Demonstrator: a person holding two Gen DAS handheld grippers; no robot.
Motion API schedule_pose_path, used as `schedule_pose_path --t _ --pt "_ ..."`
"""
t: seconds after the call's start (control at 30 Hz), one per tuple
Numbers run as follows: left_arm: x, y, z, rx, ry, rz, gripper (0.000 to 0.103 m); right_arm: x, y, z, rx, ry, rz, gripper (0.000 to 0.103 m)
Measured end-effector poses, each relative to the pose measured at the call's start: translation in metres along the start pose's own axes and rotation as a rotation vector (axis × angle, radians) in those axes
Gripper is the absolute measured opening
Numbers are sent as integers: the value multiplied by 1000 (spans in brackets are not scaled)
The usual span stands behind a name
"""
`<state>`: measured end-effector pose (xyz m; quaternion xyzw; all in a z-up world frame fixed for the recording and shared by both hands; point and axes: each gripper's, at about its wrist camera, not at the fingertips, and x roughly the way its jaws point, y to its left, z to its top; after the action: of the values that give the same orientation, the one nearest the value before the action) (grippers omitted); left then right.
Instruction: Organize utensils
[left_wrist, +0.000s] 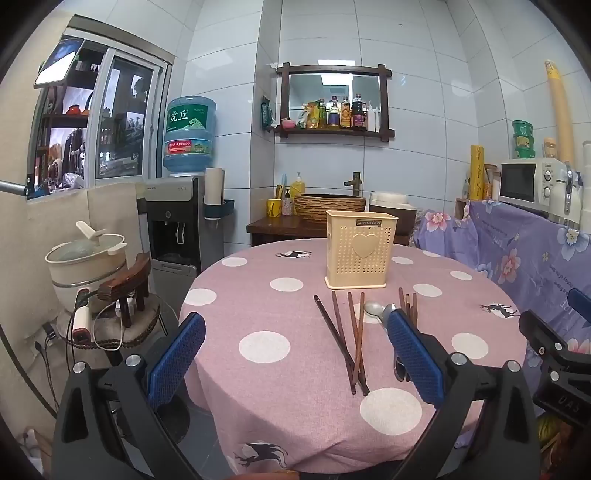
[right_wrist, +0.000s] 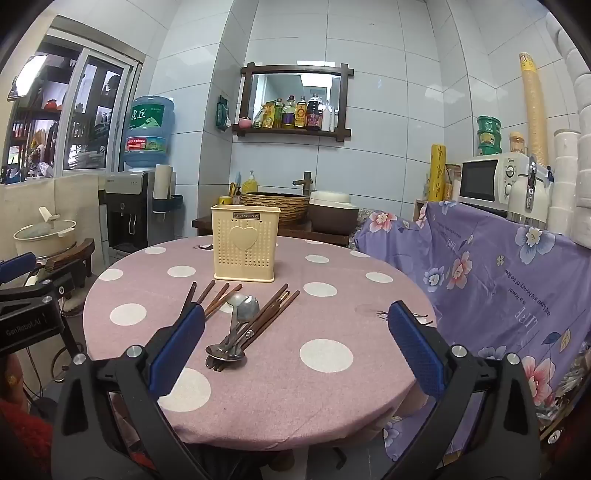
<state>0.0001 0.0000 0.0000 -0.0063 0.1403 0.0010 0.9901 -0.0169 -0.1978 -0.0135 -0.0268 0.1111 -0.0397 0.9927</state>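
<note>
Chopsticks (right_wrist: 271, 312) in two loose bunches, two spoons (right_wrist: 242, 314), one holder (right_wrist: 244, 243)

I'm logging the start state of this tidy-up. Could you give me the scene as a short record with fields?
surface: round table with pink polka-dot cloth
container: cream utensil holder, upright, behind the utensils
chopsticks: left bunch and right bunch, all lying on the cloth
spoons: metal spoons between the bunches
left gripper: open, holding nothing
right gripper: open, holding nothing
</note>
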Motion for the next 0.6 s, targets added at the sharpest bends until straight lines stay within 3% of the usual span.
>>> schedule_pose_path --t 0.6 --pt "4 -1 -5 -3 13 -1 98 1 0 -3 2 4 6 98"
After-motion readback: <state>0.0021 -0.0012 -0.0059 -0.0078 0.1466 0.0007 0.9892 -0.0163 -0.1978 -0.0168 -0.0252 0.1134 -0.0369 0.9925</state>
